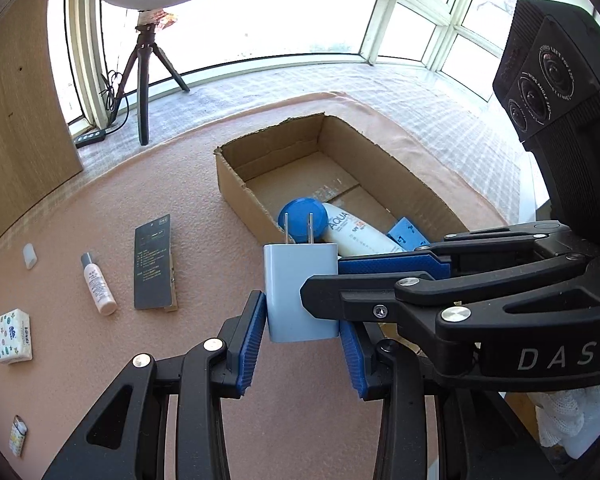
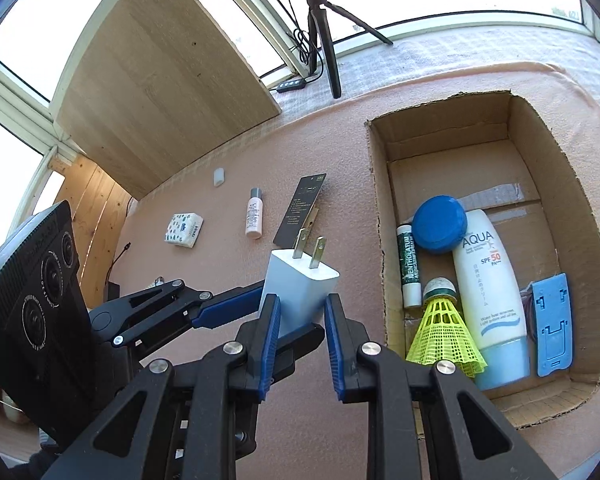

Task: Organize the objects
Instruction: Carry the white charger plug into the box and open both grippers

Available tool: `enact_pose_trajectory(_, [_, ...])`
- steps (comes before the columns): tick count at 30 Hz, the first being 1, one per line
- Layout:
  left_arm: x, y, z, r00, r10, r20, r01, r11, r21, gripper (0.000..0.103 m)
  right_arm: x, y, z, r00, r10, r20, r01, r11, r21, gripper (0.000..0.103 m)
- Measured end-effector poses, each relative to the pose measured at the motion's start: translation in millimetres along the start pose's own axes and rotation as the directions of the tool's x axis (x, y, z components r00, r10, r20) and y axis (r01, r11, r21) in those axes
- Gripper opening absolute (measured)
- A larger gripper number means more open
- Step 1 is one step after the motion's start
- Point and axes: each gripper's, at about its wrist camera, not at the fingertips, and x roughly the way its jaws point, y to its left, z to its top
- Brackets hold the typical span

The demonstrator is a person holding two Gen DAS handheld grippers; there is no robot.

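We see a white plug adapter (image 1: 300, 292) held off the pink bench (image 1: 172, 184), prongs pointing up and away, just beside the near left wall of the cardboard box (image 1: 236, 184). Both claws meet at it. The left claw (image 1: 303, 330) has its blue pads against the adapter's two sides in the left wrist view, so we log it as clamped on the adapter. The right claw (image 2: 300, 330) also brackets the adapter's lower body; from the left wrist view its fingers cross in front of and behind the block, but we cannot tell whether the pads press or merely flank it.

Box contents, right wrist view: a sunscreen bottle (image 2: 488, 292), a blue round lid (image 2: 439, 224) touching its top, a green-labelled lip balm tube (image 2: 409, 268), a yellow shuttlecock (image 2: 444, 328) and a flat blue plastic stand (image 2: 552, 320) along the right wall.

On the bench, left of the box: a dark card package (image 1: 153, 262), a small pink bottle (image 1: 98, 282), a tissue pack (image 1: 12, 336), a small white cap (image 1: 29, 256).
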Motion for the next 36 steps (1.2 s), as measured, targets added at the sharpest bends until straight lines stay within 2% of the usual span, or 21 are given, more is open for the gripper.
enact_pose_trajectory(9, [35.7,-62.9,30.1,0.998,-0.064,-0.013,0.064,0.996,0.057,0.04,-39.0,-54.2,-3.1,0.997,-0.07,0.038,0.069,0.997,0.037,0.021])
enact_pose_trajectory(19, [86.8,-109.9,45.6,0.989,-0.125,-0.073,0.13,0.988,0.077,0.04,-54.2,-111.2,-13.5,0.992,-0.124,0.026,0.121,0.988,0.096,0.021])
enact_pose_trajectory(27, [115.0,-127.7,47.6,0.985,-0.134,-0.106,0.144,0.985,0.092,0.04,-54.4,-139.9,-19.1,0.99,-0.141,0.006,0.14,0.982,0.124,0.021])
enact_pose_trajectory(36, [121.7,-130.2,47.5,0.982,-0.139,-0.13,0.152,0.984,0.097,0.041,-53.3,-149.4,-21.1,0.991,-0.135,0.006,0.133,0.982,0.13,0.022])
